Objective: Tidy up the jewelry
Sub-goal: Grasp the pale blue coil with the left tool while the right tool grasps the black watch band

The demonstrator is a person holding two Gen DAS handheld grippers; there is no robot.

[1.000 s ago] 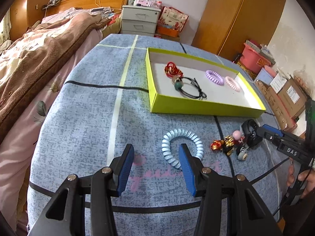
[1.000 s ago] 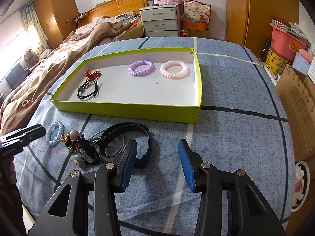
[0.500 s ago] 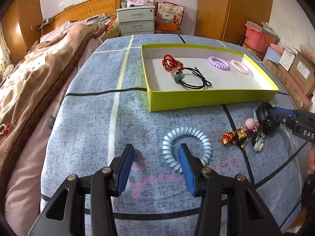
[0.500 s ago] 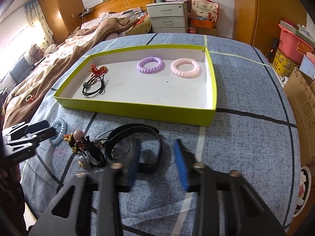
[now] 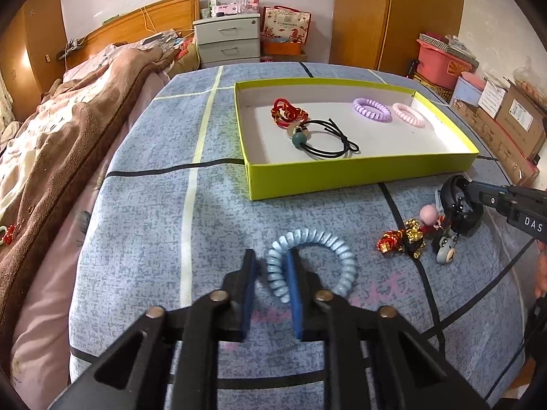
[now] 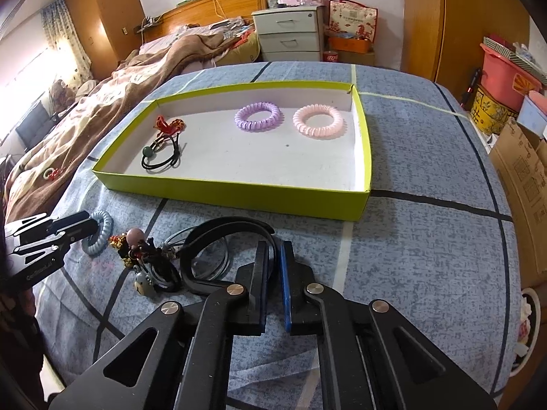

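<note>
A light blue spiral hair tie (image 5: 342,256) lies on the blue cloth near the front. My left gripper (image 5: 270,253) has its jaws closing on the tie's left side, with the pads against the coil. The right wrist view shows the same grip (image 6: 87,225) on the tie (image 6: 102,225). My right gripper (image 6: 273,244) is shut on the band of a black headband (image 6: 218,225). From the left wrist view it (image 5: 461,191) pinches the headband (image 5: 468,222). The yellow-green box (image 5: 342,174) holds a purple tie (image 5: 372,109), a pink tie (image 5: 408,114), a black elastic (image 5: 328,143) and a red knot (image 5: 287,112).
A cluster of keychain charms (image 5: 407,239) lies between the blue tie and the headband. A bed with a brown blanket (image 5: 68,130) borders the left side. Cardboard boxes (image 5: 512,126) and a red basket (image 5: 444,58) stand past the right edge. A person's hand (image 5: 540,266) shows at the right.
Both grippers went from wide open to closed: the left around the blue spiral tie, the right around the black headband. The left gripper also rolled a little.
</note>
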